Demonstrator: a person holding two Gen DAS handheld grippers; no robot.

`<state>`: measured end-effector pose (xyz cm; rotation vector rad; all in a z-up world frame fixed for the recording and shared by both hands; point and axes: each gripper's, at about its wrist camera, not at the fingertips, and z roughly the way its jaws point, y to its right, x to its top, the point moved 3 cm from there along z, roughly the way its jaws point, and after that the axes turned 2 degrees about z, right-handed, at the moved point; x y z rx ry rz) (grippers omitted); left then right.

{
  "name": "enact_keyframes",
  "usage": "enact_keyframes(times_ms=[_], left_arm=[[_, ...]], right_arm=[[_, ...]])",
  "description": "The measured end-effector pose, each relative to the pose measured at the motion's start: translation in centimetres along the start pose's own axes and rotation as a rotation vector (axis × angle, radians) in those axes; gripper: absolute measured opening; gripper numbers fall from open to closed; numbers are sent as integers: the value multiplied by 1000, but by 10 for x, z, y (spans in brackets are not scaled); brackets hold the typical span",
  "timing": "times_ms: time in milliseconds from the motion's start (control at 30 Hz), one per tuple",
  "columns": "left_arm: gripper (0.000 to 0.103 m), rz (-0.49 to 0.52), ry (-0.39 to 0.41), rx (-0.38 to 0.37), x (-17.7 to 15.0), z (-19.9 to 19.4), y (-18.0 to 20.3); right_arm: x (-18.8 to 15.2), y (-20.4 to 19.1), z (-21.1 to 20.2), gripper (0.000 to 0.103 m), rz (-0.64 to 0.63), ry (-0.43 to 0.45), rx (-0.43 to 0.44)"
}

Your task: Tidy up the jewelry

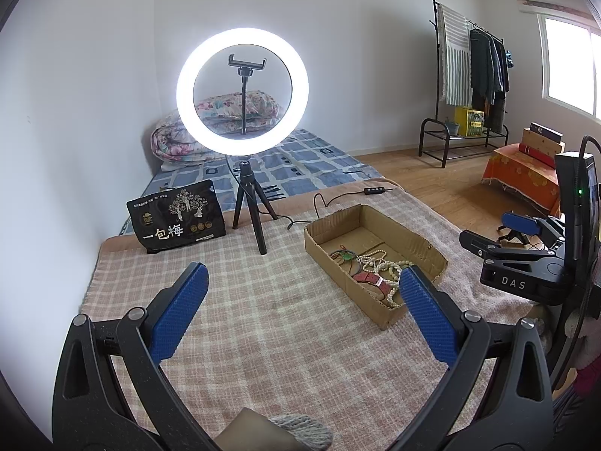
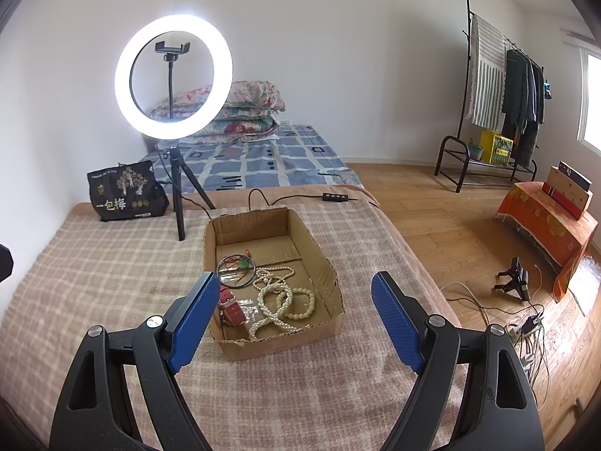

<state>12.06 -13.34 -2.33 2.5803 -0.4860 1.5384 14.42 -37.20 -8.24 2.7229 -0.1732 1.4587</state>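
Box (image 2: 330,282): ahead of right gripper (image 2: 296,315), holds beads (image 2: 280,300), watch (image 2: 231,306), bangles (image 2: 236,268), tangled together. Both grippers, left (image 1: 302,308) included: fingers apart, empty. Fits jewelry gathered or awaiting sorting.

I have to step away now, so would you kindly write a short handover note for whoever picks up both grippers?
Left gripper: jaws wide open, empty, hovering above the checked blanket, left of the box.
Right gripper: jaws wide open, empty, aimed at the box's near end.
Cardboard box sits on the blanket and holds everything: pearl necklaces, red watch strap, dark bangles with a green bead.
Done: jewelry is all in the box; none lies on the blanket.
Left: it is one tangled heap, so separating and arranging the pieces probably remains.
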Motion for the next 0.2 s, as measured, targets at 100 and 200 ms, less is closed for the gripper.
enact_keyframes(times_ms=[100,200], left_arm=[[103,5,9,2,0,0,1],[103,3,10,7,-2,3,2]], right_arm=[[-3,-1,0,83,-2,-4,1],[-3,-1,0,83,-2,-4,0]])
